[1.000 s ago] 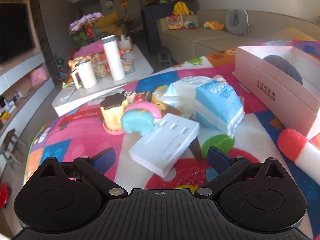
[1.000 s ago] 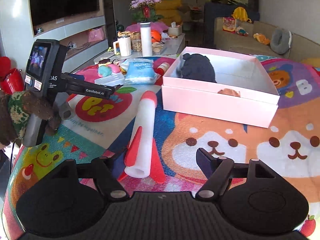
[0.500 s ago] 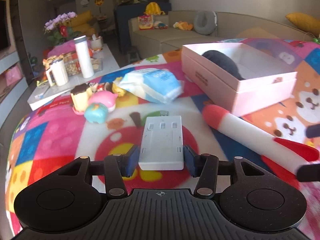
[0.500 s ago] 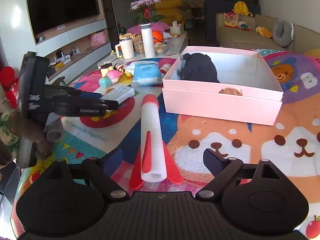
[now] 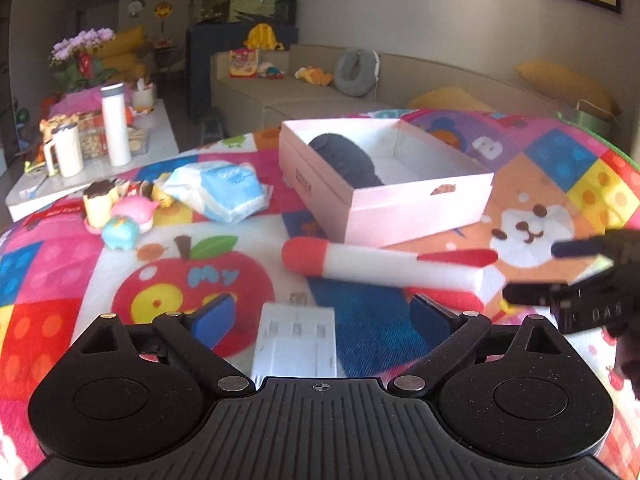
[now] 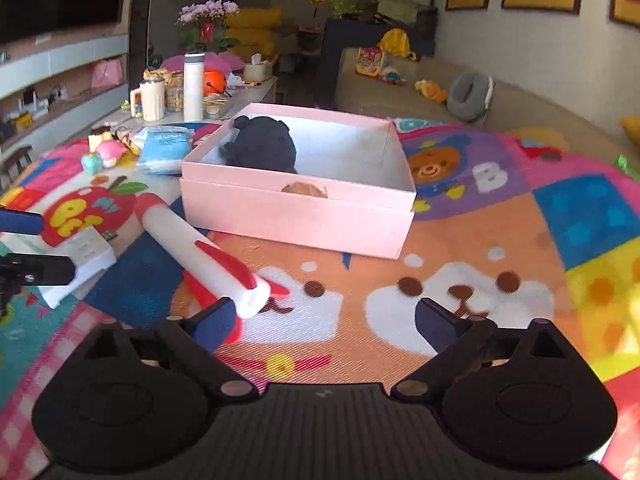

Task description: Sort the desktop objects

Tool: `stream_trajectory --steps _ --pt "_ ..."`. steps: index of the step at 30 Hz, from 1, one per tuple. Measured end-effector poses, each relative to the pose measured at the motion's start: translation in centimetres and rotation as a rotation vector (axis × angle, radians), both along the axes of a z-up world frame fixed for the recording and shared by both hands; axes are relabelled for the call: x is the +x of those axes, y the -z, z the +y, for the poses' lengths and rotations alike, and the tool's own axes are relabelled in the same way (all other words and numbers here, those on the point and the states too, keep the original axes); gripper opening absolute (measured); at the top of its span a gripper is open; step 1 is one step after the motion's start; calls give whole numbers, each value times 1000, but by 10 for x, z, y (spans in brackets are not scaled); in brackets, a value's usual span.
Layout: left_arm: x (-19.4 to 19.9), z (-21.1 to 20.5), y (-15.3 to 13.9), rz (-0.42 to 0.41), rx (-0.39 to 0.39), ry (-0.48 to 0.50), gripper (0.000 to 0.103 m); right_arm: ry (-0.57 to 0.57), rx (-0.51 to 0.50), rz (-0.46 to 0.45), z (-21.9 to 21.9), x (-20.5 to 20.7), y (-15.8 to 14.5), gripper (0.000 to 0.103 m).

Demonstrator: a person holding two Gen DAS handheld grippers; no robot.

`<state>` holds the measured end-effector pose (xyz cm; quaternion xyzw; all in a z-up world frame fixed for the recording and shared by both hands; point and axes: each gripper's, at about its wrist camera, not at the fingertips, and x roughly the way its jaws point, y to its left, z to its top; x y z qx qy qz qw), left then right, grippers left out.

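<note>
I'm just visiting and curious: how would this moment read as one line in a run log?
left gripper: open, around white strip | right gripper: open, near rocket | pink box: holds dark item

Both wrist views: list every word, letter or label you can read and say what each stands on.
"My": on the red apple printed on the play mat.
"B": on the mat by the bear print.
"DAS": on the right hand-held gripper, left wrist view.
Print on the pink box side: too blurred to read.
Print on the blue-and-white pack: too blurred.
Yellow letters on the apple: unreadable.
</note>
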<state>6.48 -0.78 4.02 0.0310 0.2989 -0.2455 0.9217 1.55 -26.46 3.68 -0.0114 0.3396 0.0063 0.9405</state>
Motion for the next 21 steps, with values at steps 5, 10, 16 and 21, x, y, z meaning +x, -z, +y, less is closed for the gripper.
stream_trajectory --steps 5,10,16,21 --pt "52 -34 0 42 20 21 100 71 97 63 -12 0 20 103" --pt "80 -54 14 126 21 44 100 87 140 74 -17 -2 25 103" --pt "68 -56 16 222 -68 136 100 72 98 109 -12 2 25 103" --pt "31 -47 8 286 -157 222 100 36 83 94 -13 -3 25 103"
